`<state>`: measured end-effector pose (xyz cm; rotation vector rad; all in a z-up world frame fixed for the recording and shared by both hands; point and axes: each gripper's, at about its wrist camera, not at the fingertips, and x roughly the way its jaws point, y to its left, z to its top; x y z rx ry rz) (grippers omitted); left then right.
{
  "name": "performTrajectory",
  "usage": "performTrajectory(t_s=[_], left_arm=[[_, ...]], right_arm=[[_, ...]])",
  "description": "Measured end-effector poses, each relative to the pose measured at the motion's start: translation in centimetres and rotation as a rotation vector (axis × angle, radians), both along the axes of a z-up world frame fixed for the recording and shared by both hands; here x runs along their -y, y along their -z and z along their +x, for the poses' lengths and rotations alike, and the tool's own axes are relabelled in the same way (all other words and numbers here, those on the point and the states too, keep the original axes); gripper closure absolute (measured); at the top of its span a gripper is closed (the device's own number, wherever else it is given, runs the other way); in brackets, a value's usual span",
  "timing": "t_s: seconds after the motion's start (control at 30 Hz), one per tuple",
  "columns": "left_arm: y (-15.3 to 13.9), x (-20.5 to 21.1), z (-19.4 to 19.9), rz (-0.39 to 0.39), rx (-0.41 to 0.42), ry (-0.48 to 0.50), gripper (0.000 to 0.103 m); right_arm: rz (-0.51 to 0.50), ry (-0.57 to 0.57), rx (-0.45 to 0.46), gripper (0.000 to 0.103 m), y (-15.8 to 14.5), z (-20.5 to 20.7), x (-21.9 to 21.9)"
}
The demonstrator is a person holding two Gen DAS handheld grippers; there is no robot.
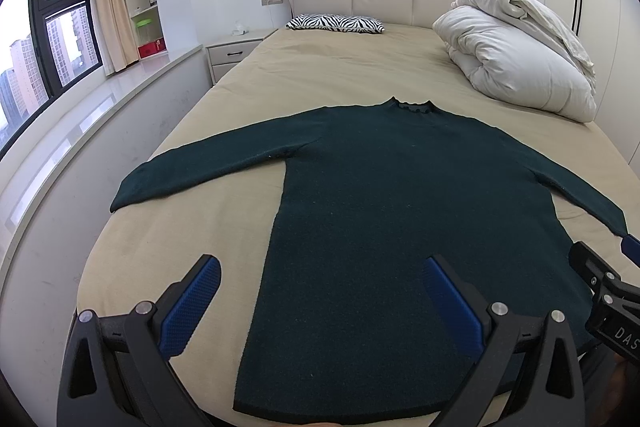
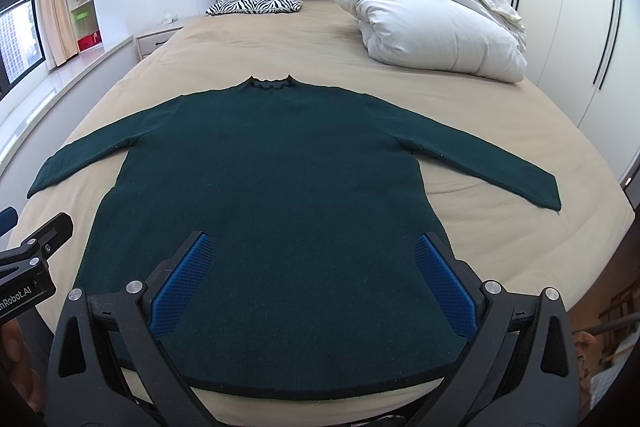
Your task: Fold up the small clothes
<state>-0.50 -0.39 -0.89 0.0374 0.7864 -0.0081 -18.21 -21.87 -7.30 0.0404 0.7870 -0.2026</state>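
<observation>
Dark green sweater (image 1: 400, 227) flat on beige bed (image 1: 320, 75), centre of frame, sleeves spread, collar toward headboard, hem at lower edge. Left gripper (image 1: 320, 303) wide open over hem, holding nothing. Right gripper (image 2: 316, 279) wide open over lower body, holding nothing. White duvet (image 2: 432, 23) upper right; zebra pillow (image 2: 254, 5) upper centre.

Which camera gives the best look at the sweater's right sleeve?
The right wrist view: the right sleeve of the sweater lies whole, cuff included. In the left wrist view that sleeve runs to the frame's edge, its cuff beside the right gripper.
</observation>
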Motion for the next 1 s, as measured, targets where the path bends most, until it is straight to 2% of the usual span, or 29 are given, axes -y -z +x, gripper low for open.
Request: performTrajectory(t_s=[0.57,0.9,1.0], left_arm=[[0.4,0.6,0.4,-0.010,-0.016,0.005,0.000],[1.7,0.9,1.3,-0.018,-0.060,0.015,0.000],[2.2,0.7,1.9,-0.050,-0.092,0.027,0.000]], right_arm=[[0.001,0.000,-0.008,0.000,0.4,0.0,-0.2],[0.009,0.003,-0.039,0.000,1.4,1.2,0.8],[0.014,0.004,-0.049,0.000,1.8,1.9,1.7]])
